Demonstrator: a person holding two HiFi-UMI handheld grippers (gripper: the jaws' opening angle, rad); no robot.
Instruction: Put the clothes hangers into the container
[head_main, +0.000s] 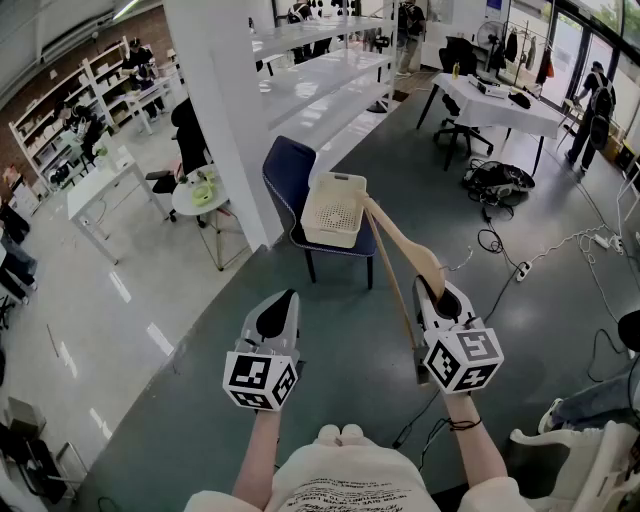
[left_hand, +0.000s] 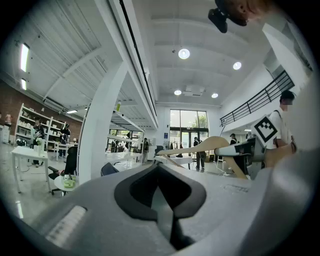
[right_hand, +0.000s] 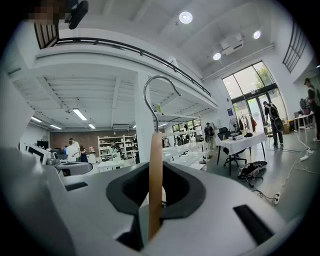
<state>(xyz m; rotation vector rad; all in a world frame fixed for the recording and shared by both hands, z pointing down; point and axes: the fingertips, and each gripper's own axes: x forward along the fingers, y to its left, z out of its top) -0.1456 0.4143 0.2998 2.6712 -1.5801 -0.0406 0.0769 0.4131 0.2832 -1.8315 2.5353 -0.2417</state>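
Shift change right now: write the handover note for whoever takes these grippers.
Left gripper: shut, empty.
Right gripper: shut on a wooden hanger.
The cream basket sits on the blue chair ahead; the hanger's far end points toward it.
Done: hanger in hand.
Left: get it into the basket, then release.

left gripper (head_main: 283, 303) — level, jaws together, empty | right gripper (head_main: 438, 290) — level, jaws clamped on hanger (head_main: 405, 243)
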